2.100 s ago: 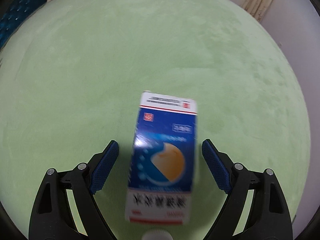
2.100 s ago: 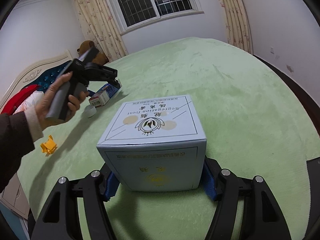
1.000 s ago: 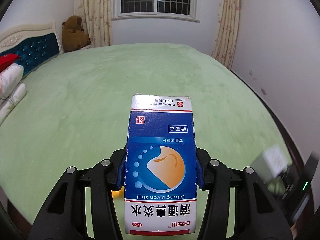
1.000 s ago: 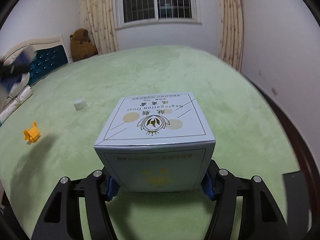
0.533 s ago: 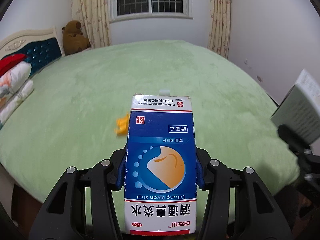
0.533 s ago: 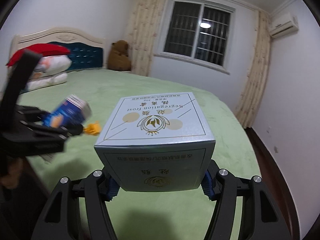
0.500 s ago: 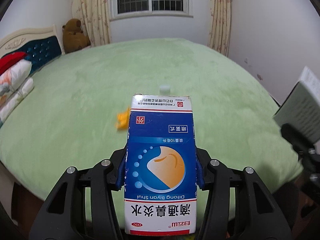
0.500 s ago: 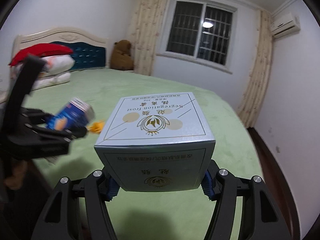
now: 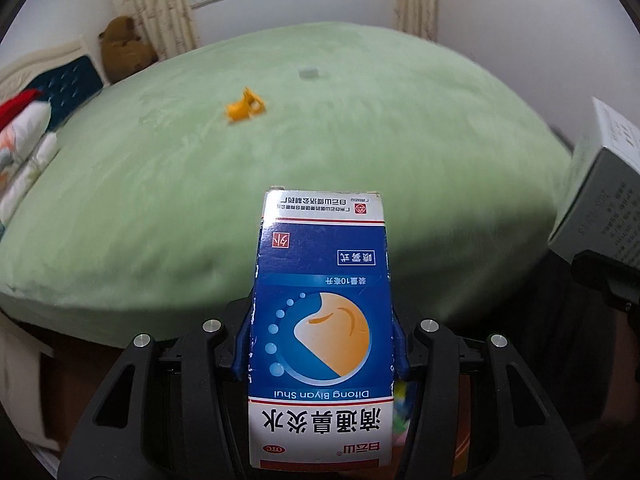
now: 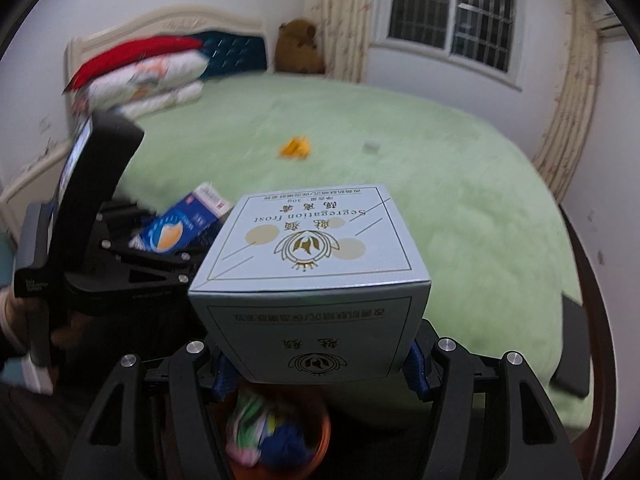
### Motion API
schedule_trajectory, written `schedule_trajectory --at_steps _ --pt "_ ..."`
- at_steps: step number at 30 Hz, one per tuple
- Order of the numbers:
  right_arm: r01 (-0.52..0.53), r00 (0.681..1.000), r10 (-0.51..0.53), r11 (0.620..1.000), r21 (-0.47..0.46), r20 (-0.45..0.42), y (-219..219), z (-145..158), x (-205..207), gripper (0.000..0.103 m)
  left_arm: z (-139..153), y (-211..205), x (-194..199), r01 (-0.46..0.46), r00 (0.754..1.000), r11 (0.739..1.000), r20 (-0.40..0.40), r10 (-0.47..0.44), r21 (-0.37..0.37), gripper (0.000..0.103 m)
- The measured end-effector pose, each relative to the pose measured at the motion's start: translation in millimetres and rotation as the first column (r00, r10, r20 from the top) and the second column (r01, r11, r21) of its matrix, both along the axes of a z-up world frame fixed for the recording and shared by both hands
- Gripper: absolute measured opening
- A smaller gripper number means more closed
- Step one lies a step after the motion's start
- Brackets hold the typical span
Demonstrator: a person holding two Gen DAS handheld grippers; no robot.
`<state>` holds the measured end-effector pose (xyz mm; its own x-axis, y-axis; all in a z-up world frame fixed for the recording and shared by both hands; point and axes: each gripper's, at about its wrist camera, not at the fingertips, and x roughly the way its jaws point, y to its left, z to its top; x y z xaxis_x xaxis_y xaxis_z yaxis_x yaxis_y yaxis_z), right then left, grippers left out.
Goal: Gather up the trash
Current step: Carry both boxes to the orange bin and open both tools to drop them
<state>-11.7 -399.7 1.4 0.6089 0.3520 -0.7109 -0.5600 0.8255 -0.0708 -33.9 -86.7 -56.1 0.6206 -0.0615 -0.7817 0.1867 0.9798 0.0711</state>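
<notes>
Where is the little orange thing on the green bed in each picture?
Left wrist view: the orange thing lies on the green bed, upper left of middle, beyond the blue box.
Right wrist view: the orange thing lies near the middle top, beyond the pale box.
Shared landmark: the small white piece just to its right in both.

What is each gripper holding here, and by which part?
The left gripper clamps the blue medicine box across its long side faces. The right gripper clamps the pale blue box across its lower side faces.
</notes>
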Motion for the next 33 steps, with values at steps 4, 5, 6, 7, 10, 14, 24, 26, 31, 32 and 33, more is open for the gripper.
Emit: schedule_trajectory --at_steps 4,5,6,7,10,14,24,26,31,32,33 --pt "-0.014 0.993 0.011 1.0 -0.021 -0.12 -2.3 -26.2 -9.7 0.063 -26.7 -0.9 -18.7 0.033 0.994 0.999 -0.103 -0.031 0.011 0.05" --pt "-0.014 0.989 0.01 1.0 -0.024 -0.147 -3.6 -31.4 -8.9 0.063 -32.9 -0.9 -21.6 0.032 0.992 0.999 -0.122 -0.03 0.016 0.05" --pt "-0.01 0.984 0.005 1.0 -0.026 -0.178 -5.9 -37.3 -8.2 0.063 -38.2 -0.7 -23.2 0.035 0.989 0.999 -0.141 -0.032 0.017 0.05" --pt "-0.006 0.978 0.0 1.0 -0.026 -0.209 -7.3 -42.9 -7.5 0.063 -45.1 -0.9 -25.2 0.042 0.985 0.999 -0.167 -0.039 0.018 0.05" --pt "0.008 0.956 -0.012 1.0 -0.013 -0.294 -13.2 -57.6 -0.1 0.063 -65.4 -3.3 -27.5 0.057 0.972 0.998 -0.231 -0.046 0.04 0.05" --pt "0.012 0.922 -0.019 1.0 -0.021 -0.386 -12.5 -86.3 9.1 0.063 -88.4 -6.7 -22.7 0.067 0.952 0.997 -0.302 -0.05 0.043 0.05" --pt "0.003 0.81 -0.039 0.998 -0.063 -0.585 -3.7 -157.9 24.9 0.063 -151.7 -26.4 -17.8 0.161 0.856 0.984 -0.508 -0.098 0.082 0.05" --pt "-0.01 0.794 -0.035 0.997 -0.071 -0.607 4.1 -164.7 29.3 0.063 -158.0 -28.8 -17.3 0.173 0.843 0.981 -0.528 -0.103 0.085 0.05" --pt "-0.031 0.784 -0.035 0.995 -0.095 -0.62 9.9 -172.0 34.1 0.063 -168.7 -29.6 -14.2 0.19 0.822 0.978 -0.559 -0.113 0.081 0.05" --pt "-0.034 0.782 -0.036 0.994 -0.1 -0.622 10.6 -173.4 35.1 0.063 -168.6 -33.8 -12.6 0.192 0.822 0.978 -0.558 -0.114 0.084 0.05" --pt "-0.034 0.782 -0.038 0.994 -0.104 -0.622 10.5 -174.3 36.0 0.063 -170.4 -36.0 -11.9 0.194 0.821 0.977 -0.559 -0.115 0.085 0.05"
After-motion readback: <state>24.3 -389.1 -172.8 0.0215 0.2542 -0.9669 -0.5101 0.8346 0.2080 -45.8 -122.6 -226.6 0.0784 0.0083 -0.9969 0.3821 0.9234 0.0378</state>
